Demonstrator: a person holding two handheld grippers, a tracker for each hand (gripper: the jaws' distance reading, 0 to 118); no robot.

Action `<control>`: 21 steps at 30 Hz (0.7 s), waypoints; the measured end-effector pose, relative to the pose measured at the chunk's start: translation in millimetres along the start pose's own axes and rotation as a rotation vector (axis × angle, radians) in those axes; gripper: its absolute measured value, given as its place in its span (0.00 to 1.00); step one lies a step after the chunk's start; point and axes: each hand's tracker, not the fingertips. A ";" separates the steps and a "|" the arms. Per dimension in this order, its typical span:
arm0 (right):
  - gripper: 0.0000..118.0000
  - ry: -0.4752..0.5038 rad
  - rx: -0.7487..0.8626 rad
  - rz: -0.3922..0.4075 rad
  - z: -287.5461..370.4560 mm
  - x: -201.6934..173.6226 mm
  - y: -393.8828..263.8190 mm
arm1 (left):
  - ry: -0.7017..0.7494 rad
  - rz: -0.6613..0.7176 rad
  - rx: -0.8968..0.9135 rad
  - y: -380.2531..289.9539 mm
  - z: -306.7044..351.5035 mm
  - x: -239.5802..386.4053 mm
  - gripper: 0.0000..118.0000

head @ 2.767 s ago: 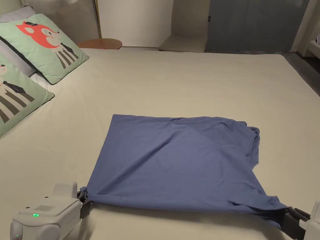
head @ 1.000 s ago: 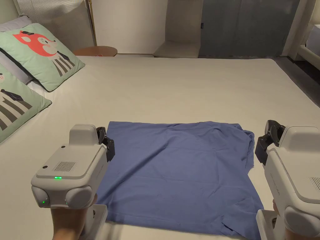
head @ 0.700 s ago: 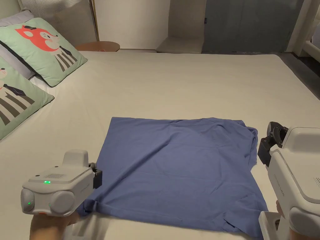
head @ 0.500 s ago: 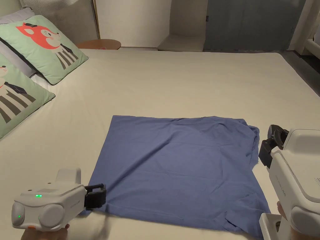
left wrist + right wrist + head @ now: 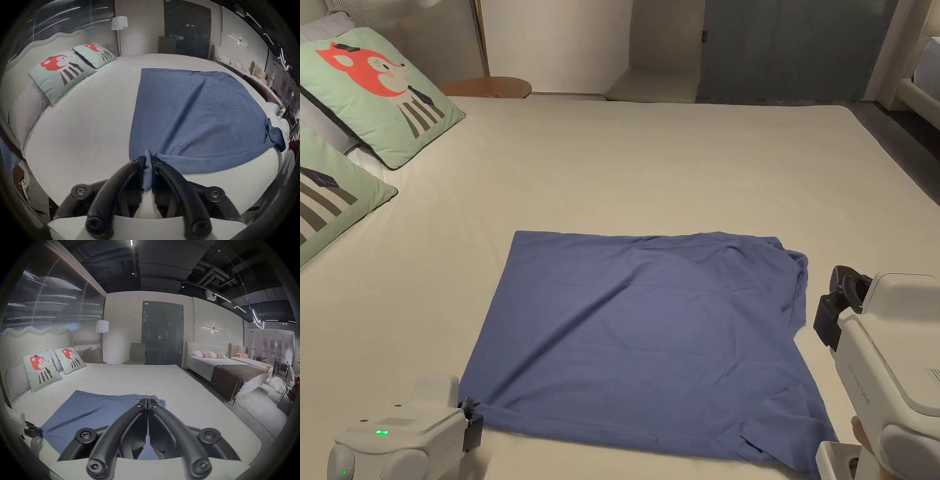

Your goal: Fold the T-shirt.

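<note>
Two grippers are at work over a pale bed (image 5: 675,162) where a blue T-shirt (image 5: 650,337) lies spread fairly flat in the lower middle of the head view, folded into a rough rectangle with a few soft creases running across it. At the lower left of that frame the left gripper (image 5: 470,417) sits low against the mattress at the shirt's near left corner; in the left gripper view (image 5: 148,164) its black fingers (image 5: 129,170) are drawn nearly together with a bunched tuck of blue cloth pinched between them. At the right edge of the head view the right gripper (image 5: 831,312) is held just beside the shirt's right border, above the bed and apart from the cloth as far as I can make out. In the right gripper view (image 5: 147,400) its fingers (image 5: 164,414) are pressed tip to tip with nothing caught between them, the shirt lying beyond and below them. Along the upper left of the head view, two green cushions (image 5: 381,94) with a red animal print lean at the head of the bed, well apart from the shirt. Behind them, a round wooden side table (image 5: 487,86) stands by the wall.
</note>
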 end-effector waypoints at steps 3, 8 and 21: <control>0.01 -0.017 -0.020 -0.005 3.1 6.6 -4.7 | 0.004 0.009 0.017 2.5 3.1 -0.9 0.02; 0.10 -0.043 -0.187 -0.065 3.9 24.4 -36.0 | -0.013 0.054 0.041 11.4 13.5 -1.2 0.02; 0.89 0.005 -0.593 -0.053 18.9 27.3 -126.2 | -0.017 0.050 0.032 10.2 15.8 -0.6 0.02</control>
